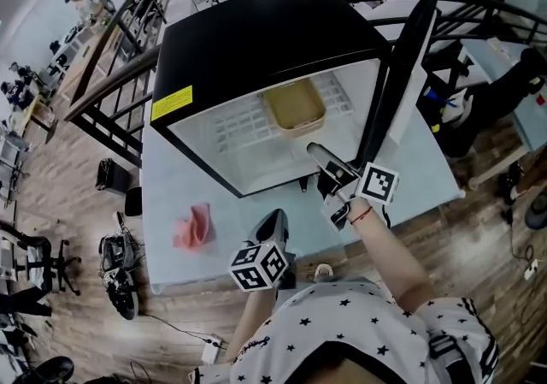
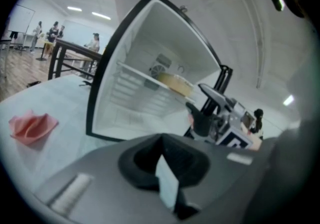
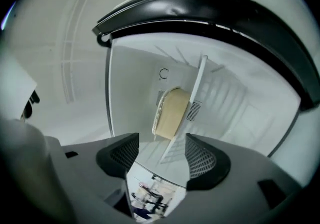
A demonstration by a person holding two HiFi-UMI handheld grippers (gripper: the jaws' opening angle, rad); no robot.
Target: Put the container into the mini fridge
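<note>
The black mini fridge (image 1: 256, 40) stands open on the table, its door (image 1: 410, 57) swung out to the right. A tan container (image 1: 295, 107) rests on the white wire shelf (image 1: 239, 130) inside. My right gripper (image 1: 323, 167) is at the fridge mouth, just short of the container, open and holding nothing. In the right gripper view the container (image 3: 172, 113) sits on the shelf ahead of the spread jaws (image 3: 160, 150). My left gripper (image 1: 272, 224) hangs low over the table's front edge, shut and empty (image 2: 162, 155). The left gripper view also shows the container (image 2: 176, 83) and the right gripper (image 2: 210, 113).
A crumpled pink cloth (image 1: 192, 227) lies on the pale table (image 1: 171, 177) left of the left gripper. A black railing (image 1: 120, 57) runs behind the table. Bags and cables lie on the wooden floor (image 1: 120, 262) to the left.
</note>
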